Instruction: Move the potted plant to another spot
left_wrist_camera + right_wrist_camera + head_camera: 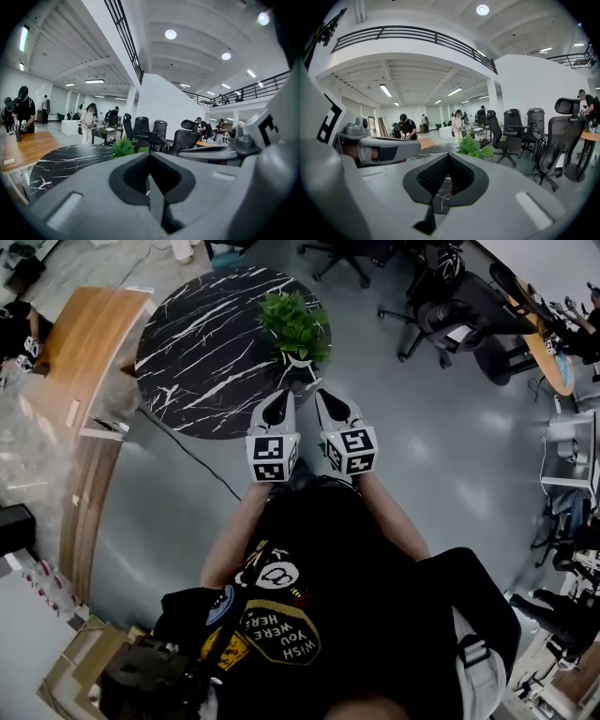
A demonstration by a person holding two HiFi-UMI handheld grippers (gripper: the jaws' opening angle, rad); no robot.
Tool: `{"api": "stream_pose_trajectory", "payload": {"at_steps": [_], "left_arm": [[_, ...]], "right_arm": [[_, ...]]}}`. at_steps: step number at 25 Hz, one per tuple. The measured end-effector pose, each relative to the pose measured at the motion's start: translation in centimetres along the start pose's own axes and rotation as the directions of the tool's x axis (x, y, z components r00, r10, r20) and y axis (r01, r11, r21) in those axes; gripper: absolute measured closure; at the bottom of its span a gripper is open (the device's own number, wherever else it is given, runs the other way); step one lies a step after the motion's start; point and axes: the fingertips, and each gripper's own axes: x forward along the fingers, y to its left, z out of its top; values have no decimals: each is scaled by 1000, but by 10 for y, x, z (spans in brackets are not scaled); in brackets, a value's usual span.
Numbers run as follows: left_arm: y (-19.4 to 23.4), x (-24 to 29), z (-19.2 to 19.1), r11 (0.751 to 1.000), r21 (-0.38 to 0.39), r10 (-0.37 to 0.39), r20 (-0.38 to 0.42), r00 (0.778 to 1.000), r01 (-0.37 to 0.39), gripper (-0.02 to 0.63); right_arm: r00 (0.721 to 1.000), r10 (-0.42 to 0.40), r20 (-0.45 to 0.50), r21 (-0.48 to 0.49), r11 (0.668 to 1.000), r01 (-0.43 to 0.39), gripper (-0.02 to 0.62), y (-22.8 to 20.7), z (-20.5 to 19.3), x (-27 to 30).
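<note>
A green potted plant in a dark pot with white edges stands at the near right rim of a round black marble table. My left gripper and right gripper are held side by side just short of the pot, both pointing at it. Both are shut with nothing between the jaws. In the left gripper view the plant shows just beyond the closed tips of the left gripper. In the right gripper view the plant rises just right of the right gripper, whose tips meet.
A wooden table stands left of the marble one. A black cable runs across the floor below the table edge. Office chairs stand to the right, cardboard boxes at the lower left. People work in the background.
</note>
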Motion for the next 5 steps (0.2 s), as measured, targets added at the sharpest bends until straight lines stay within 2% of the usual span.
{"api": "stream_pose_trajectory", "payload": {"at_steps": [5], "left_arm": [[-3, -6, -5, 1000, 2, -5, -10, 1000, 5, 603]], "right_arm": [[1000, -2, -5, 7, 1000, 2, 595, 3, -2, -3]]}}
